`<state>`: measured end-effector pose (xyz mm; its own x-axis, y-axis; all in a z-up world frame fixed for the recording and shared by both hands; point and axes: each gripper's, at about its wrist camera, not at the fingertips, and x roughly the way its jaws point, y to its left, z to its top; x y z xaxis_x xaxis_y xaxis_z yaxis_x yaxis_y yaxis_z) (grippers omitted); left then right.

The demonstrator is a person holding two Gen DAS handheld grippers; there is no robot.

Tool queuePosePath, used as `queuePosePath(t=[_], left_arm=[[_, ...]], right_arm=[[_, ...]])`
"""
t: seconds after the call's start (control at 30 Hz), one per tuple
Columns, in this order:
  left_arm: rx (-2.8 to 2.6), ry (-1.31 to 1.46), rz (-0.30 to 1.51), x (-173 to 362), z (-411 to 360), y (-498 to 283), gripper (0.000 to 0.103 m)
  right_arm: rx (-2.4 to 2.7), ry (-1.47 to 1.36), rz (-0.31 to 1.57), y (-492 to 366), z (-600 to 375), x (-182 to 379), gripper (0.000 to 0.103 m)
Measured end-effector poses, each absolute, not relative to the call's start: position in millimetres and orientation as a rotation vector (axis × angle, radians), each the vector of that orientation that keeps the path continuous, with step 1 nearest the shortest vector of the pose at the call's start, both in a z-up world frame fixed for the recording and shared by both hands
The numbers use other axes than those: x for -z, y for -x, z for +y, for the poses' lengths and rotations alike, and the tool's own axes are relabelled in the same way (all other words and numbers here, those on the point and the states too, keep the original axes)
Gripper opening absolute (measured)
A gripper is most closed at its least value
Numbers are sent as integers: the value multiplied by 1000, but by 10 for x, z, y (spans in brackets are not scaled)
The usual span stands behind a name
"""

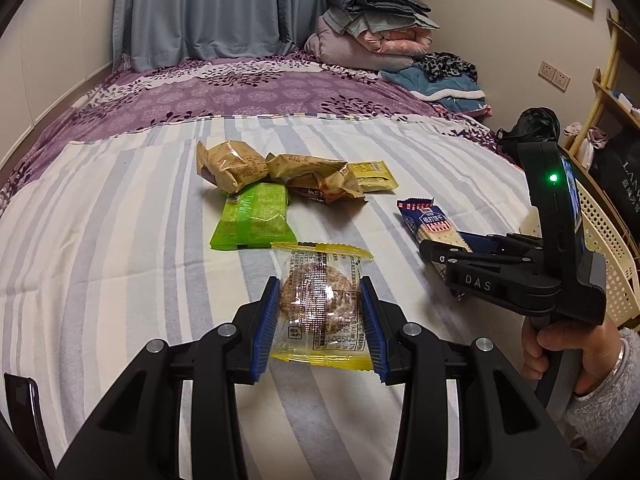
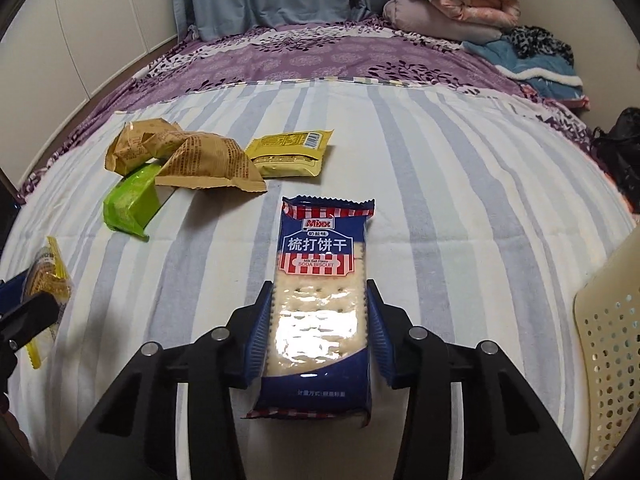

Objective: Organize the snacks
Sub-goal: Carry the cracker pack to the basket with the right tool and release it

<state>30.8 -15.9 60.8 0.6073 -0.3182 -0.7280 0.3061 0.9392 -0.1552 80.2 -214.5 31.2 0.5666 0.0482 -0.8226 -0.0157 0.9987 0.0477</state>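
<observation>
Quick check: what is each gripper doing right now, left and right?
Left gripper: closed on the clear cookie packet.
Right gripper: closed on the blue soda biscuit pack.

I see a bed [image 2: 460, 184] under a striped sheet [image 2: 440, 280]; brown packets [image 2: 208, 164], a green one [image 2: 128, 204] and a yellow one [image 2: 288, 154] lie far left, folded bedding [image 2: 452, 8] far right.
</observation>
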Motion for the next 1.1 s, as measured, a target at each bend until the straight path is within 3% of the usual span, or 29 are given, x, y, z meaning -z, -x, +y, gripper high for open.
queuePosePath(t=[1.1], left_arm=[[452, -76, 713, -1257, -716, 138, 40]], right_arm=[[-38, -172, 650, 315, -2934, -1458, 44]])
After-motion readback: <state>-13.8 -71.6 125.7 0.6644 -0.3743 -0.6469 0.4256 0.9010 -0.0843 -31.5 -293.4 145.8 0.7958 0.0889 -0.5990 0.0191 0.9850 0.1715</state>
